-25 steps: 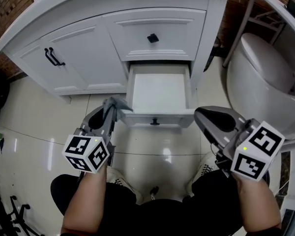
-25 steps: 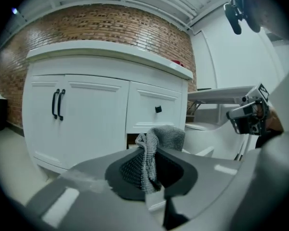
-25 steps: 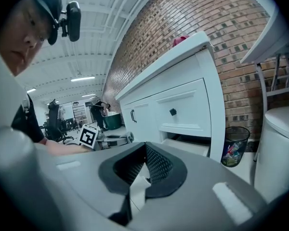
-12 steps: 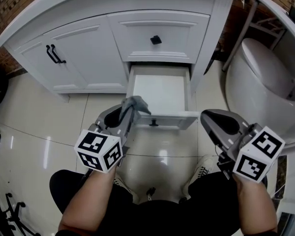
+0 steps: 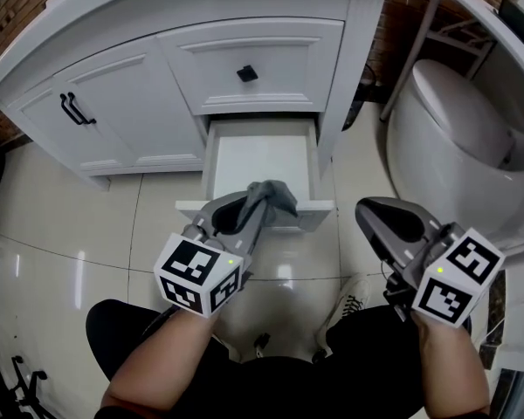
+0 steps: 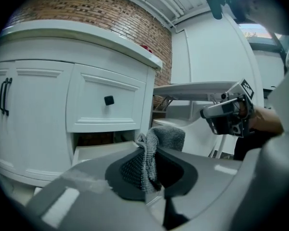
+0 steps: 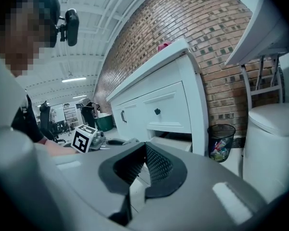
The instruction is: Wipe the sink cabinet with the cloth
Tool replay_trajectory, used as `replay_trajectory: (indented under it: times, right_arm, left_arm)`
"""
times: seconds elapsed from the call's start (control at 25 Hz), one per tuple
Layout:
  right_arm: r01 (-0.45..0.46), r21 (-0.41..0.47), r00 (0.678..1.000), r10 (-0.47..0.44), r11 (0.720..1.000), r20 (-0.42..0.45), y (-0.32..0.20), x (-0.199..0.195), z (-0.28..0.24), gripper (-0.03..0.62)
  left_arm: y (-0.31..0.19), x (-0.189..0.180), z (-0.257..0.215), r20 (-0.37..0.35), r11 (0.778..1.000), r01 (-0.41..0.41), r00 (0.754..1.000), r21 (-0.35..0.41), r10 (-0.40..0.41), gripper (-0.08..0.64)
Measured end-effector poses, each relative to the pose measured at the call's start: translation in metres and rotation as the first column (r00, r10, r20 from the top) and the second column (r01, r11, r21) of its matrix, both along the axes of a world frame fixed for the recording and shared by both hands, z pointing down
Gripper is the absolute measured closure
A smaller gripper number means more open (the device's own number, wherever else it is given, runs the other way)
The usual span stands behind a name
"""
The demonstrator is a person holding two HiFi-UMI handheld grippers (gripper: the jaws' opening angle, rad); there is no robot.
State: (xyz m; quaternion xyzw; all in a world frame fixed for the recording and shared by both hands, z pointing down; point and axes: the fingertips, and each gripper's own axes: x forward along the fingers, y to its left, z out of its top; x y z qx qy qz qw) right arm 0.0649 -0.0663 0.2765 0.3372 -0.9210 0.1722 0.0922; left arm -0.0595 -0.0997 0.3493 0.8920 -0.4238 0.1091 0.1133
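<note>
The white sink cabinet (image 5: 157, 77) has its lowest drawer (image 5: 260, 160) pulled out, and the drawer looks empty inside. My left gripper (image 5: 255, 209) is shut on a grey cloth (image 5: 275, 193), which hangs over the drawer's front edge. In the left gripper view the cloth (image 6: 156, 141) bunches up out of the closed jaws of that gripper (image 6: 147, 172), in front of the upper drawer (image 6: 106, 105). My right gripper (image 5: 373, 213) hovers to the right of the drawer, shut with nothing in it. In its own view the right gripper (image 7: 142, 154) has its tips touching.
A white toilet (image 5: 454, 138) stands close on the right. A wastebasket (image 7: 220, 141) sits between cabinet and toilet. Cabinet doors with black handles (image 5: 73, 109) are at left. A brick wall (image 7: 221, 42) is behind. Glossy tile floor (image 5: 70, 225) lies below.
My left gripper has carried the cloth rightward, from beside the drawer's left corner to over its front edge. The right gripper has stayed nearly still.
</note>
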Motion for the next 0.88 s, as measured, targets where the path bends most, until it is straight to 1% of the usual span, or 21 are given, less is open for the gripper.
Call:
replay_trajectory:
  times: [0.2,0.4,0.52,0.68,0.88]
  right_arm:
    - [-0.012,-0.002,1.000,0.012,1.000,0.008,-0.003,0.008,0.000,0.588]
    - [-0.019,-0.007,1.000,0.020,1.000,0.012,-0.004,0.015,0.001,0.588]
    - [-0.026,-0.012,1.000,0.026,1.000,0.014,-0.005,0.018,0.003,0.588]
    - [-0.030,-0.017,0.999,0.030,0.999,0.015,-0.008,0.018,0.004,0.588]
    - [-0.029,-0.021,0.999,0.030,0.999,0.022,-0.011,0.018,0.004,0.588]
  left_arm:
    - [0.003,0.036,0.000,0.002,0.997,-0.079,0.997,0.002,0.079,0.523]
    - [0.005,0.064,0.000,0.009,0.991,-0.136,0.991,0.004,0.136,0.523]
    - [0.007,0.075,0.002,0.010,0.987,-0.162,0.987,-0.003,0.162,0.523]
    - [0.008,0.089,-0.001,0.008,0.981,-0.192,0.981,0.006,0.192,0.523]
    - [0.007,0.093,-0.004,0.008,0.978,-0.207,0.978,0.010,0.207,0.523]
